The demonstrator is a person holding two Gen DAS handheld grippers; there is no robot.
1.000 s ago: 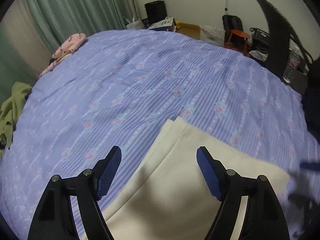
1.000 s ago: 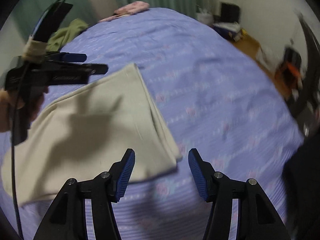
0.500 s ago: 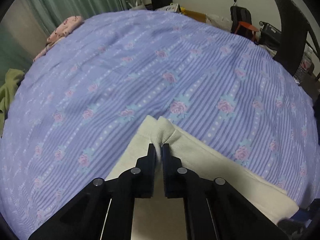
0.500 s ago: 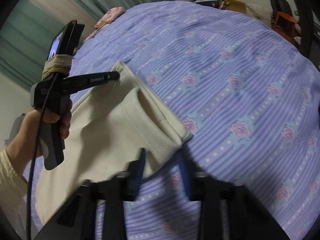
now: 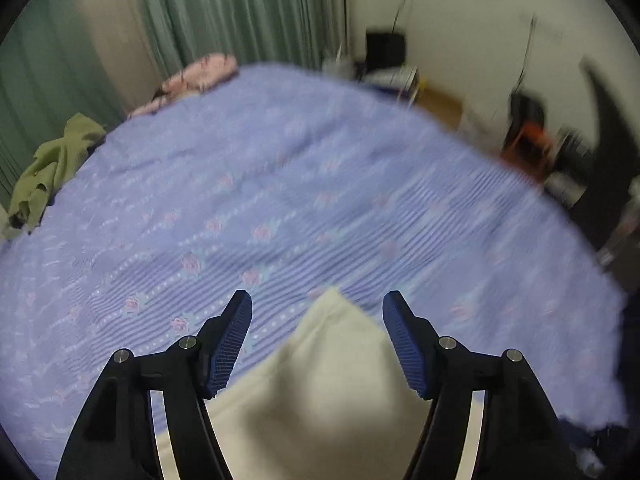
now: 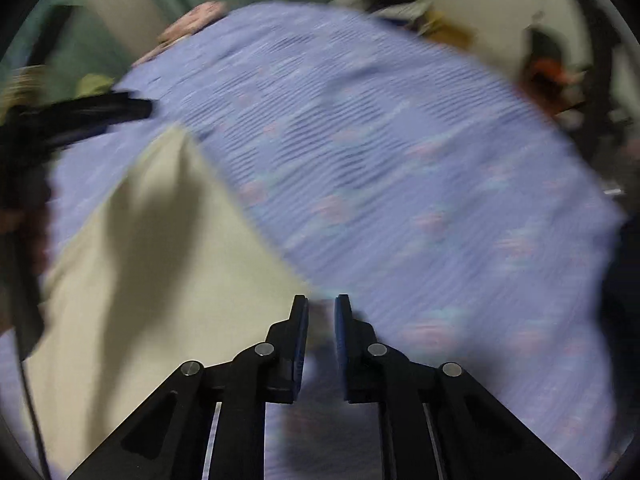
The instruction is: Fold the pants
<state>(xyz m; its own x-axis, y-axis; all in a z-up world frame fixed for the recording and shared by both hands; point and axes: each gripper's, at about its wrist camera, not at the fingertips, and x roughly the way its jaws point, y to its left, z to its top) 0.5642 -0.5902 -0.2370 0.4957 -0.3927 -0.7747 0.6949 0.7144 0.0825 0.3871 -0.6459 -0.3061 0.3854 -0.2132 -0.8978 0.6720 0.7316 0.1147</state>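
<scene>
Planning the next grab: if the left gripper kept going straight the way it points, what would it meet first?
Probably the cream pants: their corner lies between the open fingers of the left gripper. Past that comes the purple bedspread. Motion blur makes depth uncertain.

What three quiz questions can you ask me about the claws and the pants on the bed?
1. True or false: the left claw is open.
2. What colour are the folded fabric pants? A cream, B red, C black.
3. Missing word: the pants lie on a purple striped, rose-printed ____.
Key: 1 true; 2 A; 3 bedspread.
</scene>
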